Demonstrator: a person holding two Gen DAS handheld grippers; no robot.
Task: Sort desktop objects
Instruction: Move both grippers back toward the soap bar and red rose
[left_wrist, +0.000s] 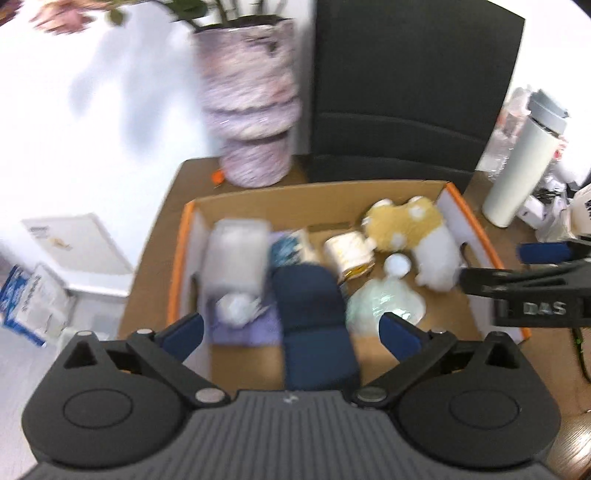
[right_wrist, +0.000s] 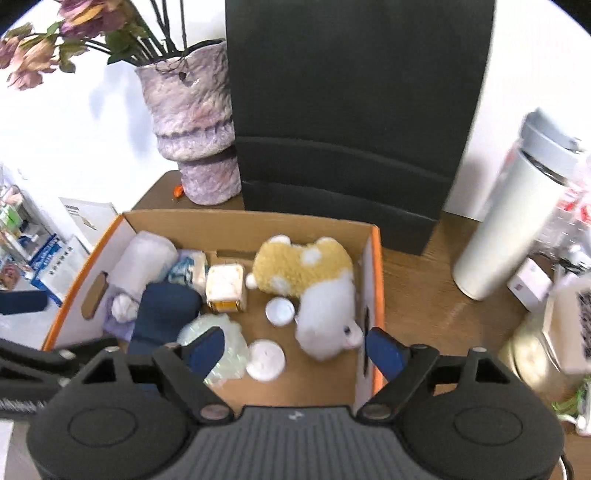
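right view: white lid (right_wrist: 265, 360) | left view: it's hidden

We see a purple vase (right_wrist: 195, 140) at eleven o'clock. A black chair (right_wrist: 351, 110) stands at twelve, just right of it.

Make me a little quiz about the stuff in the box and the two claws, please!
1. True or false: the plush toy lies inside the cardboard box.
2. Which stands outside the box? A) the small white lid B) the white tumbler C) the navy fabric item
3. Is the left claw or the right claw gripping anything?

Key:
1. True, at the box's right side.
2. B, on the wooden table.
3. Neither; both are open, and nothing is pinched between the pads.
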